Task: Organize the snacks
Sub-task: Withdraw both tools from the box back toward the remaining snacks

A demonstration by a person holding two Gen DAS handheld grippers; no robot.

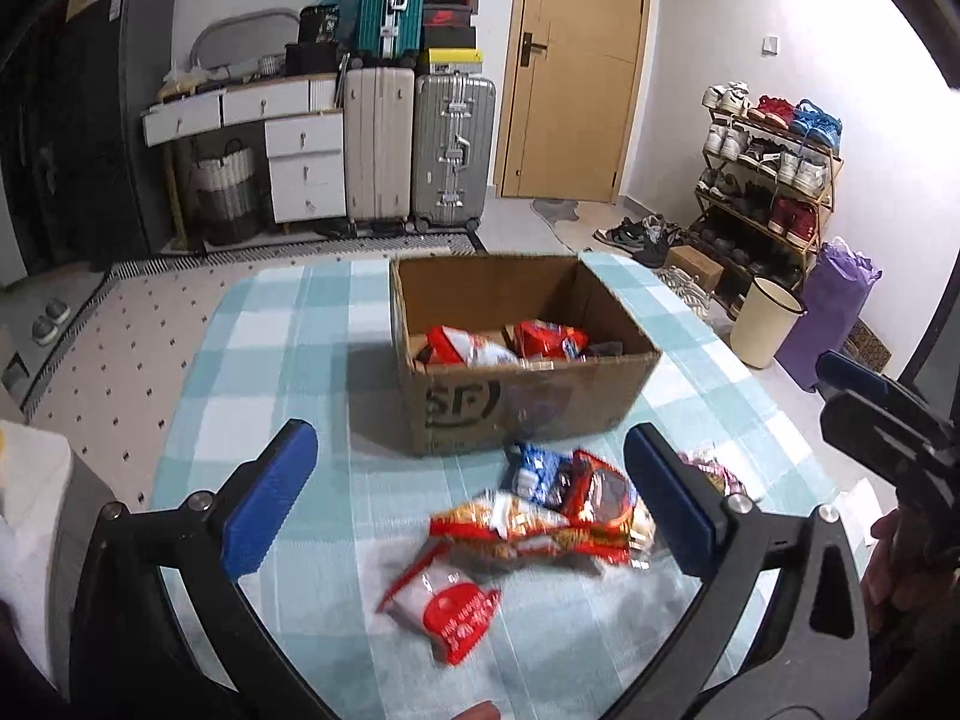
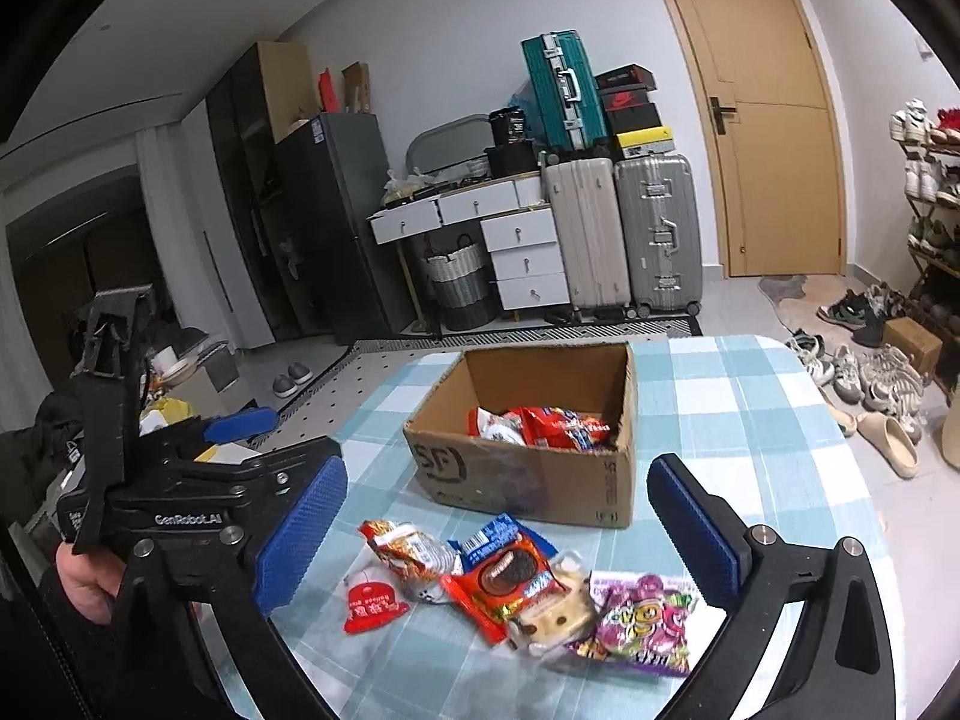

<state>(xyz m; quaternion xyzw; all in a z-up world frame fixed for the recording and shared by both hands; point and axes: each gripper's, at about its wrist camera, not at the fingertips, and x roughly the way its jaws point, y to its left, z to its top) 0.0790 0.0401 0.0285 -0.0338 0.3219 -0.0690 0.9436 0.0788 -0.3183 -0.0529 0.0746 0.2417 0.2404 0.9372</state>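
Right up close in the left wrist view is a crinkly red-and-white packet [image 1: 441, 609], lying flat on the checked tablecloth [image 1: 270, 360] on the near side of the cardboard box [image 1: 516, 354]. Just behind it, between it and the box, sits the rest of the loose pile: an orange-red foil bag [image 1: 516, 525], a glossy red cookie pack [image 2: 507, 579], a blue wrapper [image 1: 534, 468], a pale soft pouch [image 2: 555, 615] and a purple candy bag [image 2: 645, 621].

The left gripper [image 1: 471, 504] has its blue ribbed pads spread wide with nothing pinched. The right gripper [image 2: 501, 531] is the same: jaws wide apart, empty.

The box already has a few red packets [image 2: 540, 423] in it, so I'd say we're mid-job, between picks. Next move probably: drop onto one wrapper and close gently. Those foil bags look slippery and puffy, so aim for a sealed edge.
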